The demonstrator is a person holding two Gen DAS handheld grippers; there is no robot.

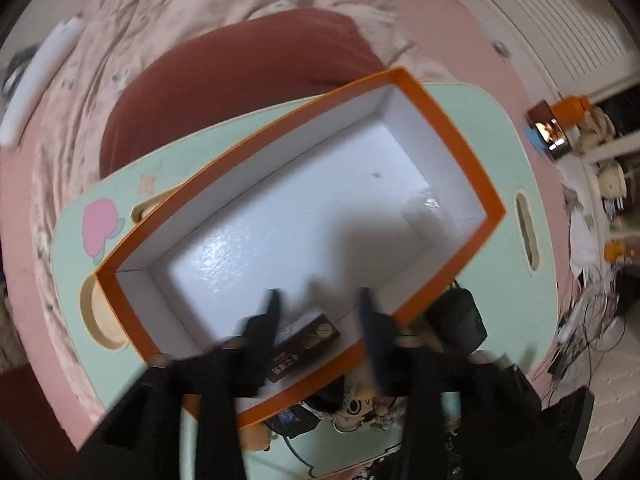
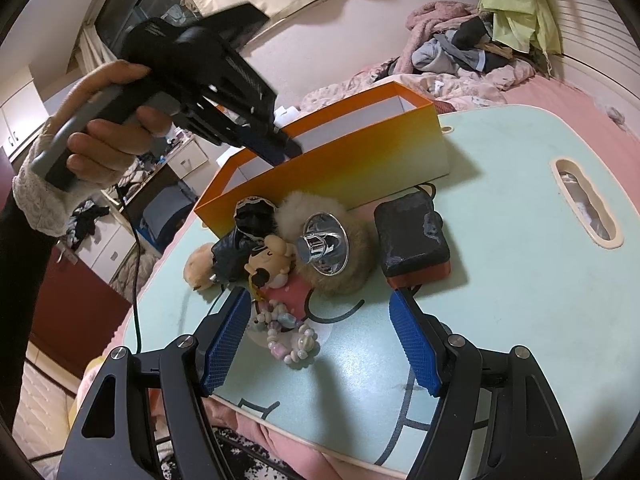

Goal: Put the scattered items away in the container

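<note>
The orange box with a white inside stands on the mint-green lap table. My left gripper points straight down over the box's near end, fingers apart and blurred. Below them a small brown packet lies on the box floor, not gripped. In the right wrist view a hand holds that left gripper above the box. My right gripper is open low over the table; a pastel bead bracelet lies between its fingers, untouched.
In front of the box lie a cartoon figure charm, a beige fur pompom with a chrome piece on it, a black crumpled item, a small tan plush and a dark pouch. Bedding and clothes surround the table.
</note>
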